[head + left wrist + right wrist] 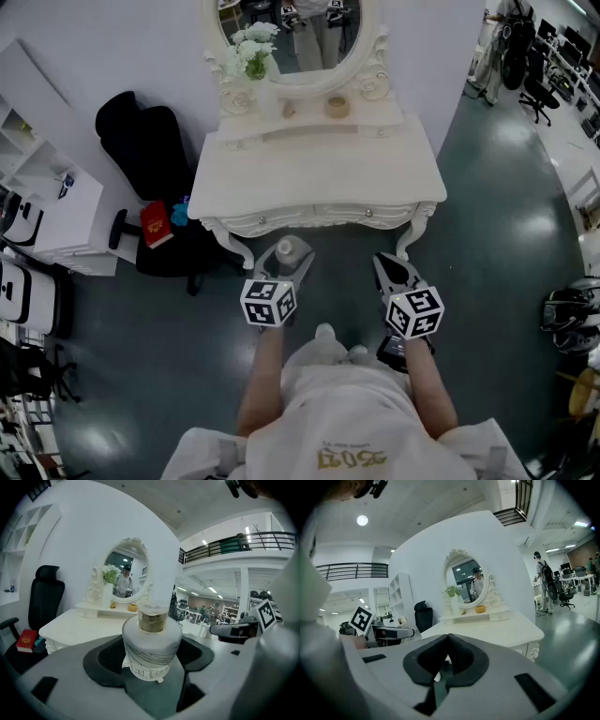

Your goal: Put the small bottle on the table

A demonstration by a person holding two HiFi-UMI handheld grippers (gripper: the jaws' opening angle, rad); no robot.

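Note:
A small bottle [289,249] [151,644], pale with a printed label and a clear cap, stands upright between the jaws of my left gripper [287,261] [152,660], which is shut on it. It hangs above the floor, just in front of the white dressing table's [319,173] [79,627] front edge. My right gripper [387,270] [443,660] is level with it to the right, also short of the table [497,630], jaws shut with nothing between them.
On the table's back ledge stand an oval mirror [295,37], a vase of flowers [251,52] and a small yellow jar [337,106]. A black office chair [145,141] with a red book [156,225] stands left of the table. White shelving [37,178] lies further left.

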